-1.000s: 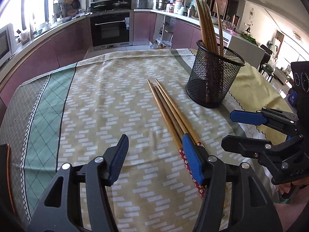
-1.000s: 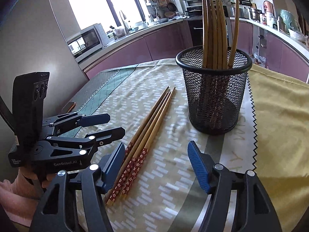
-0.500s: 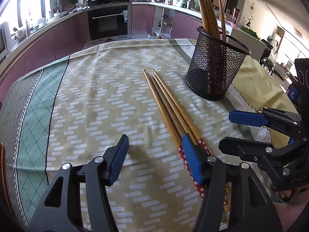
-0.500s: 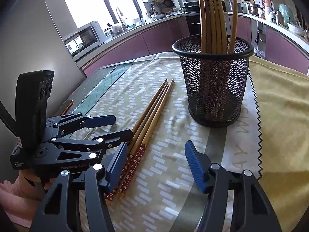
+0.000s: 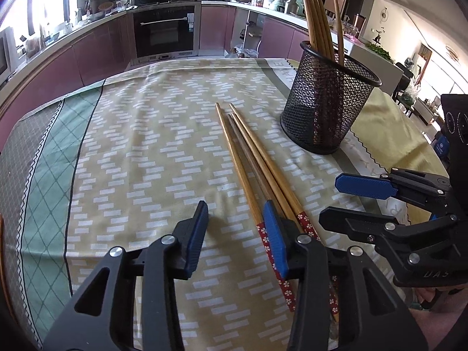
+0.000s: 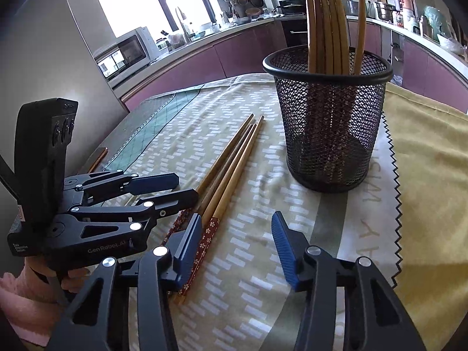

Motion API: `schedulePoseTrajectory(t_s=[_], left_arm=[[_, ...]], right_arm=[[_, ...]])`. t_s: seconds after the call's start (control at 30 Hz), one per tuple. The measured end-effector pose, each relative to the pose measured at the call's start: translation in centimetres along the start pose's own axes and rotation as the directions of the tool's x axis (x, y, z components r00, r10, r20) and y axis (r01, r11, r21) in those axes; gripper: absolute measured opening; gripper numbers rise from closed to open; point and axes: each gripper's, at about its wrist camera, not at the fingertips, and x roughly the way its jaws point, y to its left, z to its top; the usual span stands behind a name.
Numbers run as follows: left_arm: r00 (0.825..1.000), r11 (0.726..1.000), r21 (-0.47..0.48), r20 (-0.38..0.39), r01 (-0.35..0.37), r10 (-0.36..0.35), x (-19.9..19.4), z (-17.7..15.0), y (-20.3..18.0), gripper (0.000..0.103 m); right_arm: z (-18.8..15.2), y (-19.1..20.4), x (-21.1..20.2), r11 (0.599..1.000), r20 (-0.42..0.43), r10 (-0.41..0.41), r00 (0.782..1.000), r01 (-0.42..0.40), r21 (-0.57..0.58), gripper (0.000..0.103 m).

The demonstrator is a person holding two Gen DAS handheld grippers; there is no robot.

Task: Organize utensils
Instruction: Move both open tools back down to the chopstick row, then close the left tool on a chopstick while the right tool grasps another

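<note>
Three loose wooden chopsticks (image 5: pixel 248 161) with red flowered ends lie side by side on the patterned tablecloth (image 5: pixel 146 146), left of a black mesh holder (image 5: pixel 327 102) in which several chopsticks (image 5: pixel 316 14) stand upright. My left gripper (image 5: pixel 237 234) hovers at their red ends. Its jaws are closing with only cloth and the edge of the leftmost stick between them, and its right finger covers the other ends. My right gripper (image 6: pixel 237 245) sits just right of the same chopsticks (image 6: pixel 231 175), in front of the holder (image 6: pixel 327 122). Its jaws are closing on nothing. Each gripper shows in the other's view: the right gripper (image 5: pixel 336 201) and the left gripper (image 6: pixel 187 188).
A yellow cloth (image 6: pixel 433 152) with a zigzag edge covers the table to the right of the holder. A thin brown object (image 6: pixel 98 159) lies at the table's left edge. A hand in a pink sleeve (image 6: pixel 17 292) holds the left gripper. Kitchen counters and an oven (image 5: pixel 165 29) stand behind.
Both grippers' jaws have narrowed. The views have tipped slightly toward the chopsticks and holder. The chopsticks lie where they were.
</note>
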Motion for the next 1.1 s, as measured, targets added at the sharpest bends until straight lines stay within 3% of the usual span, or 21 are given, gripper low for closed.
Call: schedulePoseTrajectory(t_s=[0.27, 0.47, 1.1], left_arm=[[1.0, 0.999, -0.035, -0.007, 0.022, -0.022, -0.1, -0.4, 0.4, 0.021], [0.999, 0.998, -0.056, -0.014, 0.038, -0.039, -0.2, -0.7, 0.6, 0.012], [1.0, 1.0, 0.029, -0.016, 0.004, -0.003, 0.7, 1.0, -0.1, 0.018]], right_arm=[[0.4, 1.1, 1.2, 0.999, -0.03, -0.032, 0.999, 0.031, -0.04, 0.029], [0.4, 1.2, 1.3, 0.998, -0.039, -0.05, 0.998, 0.049, -0.048, 0.029], [1.6, 1.3, 2.2, 0.995, -0.061, -0.082, 0.995, 0.079, -0.054, 0.026]])
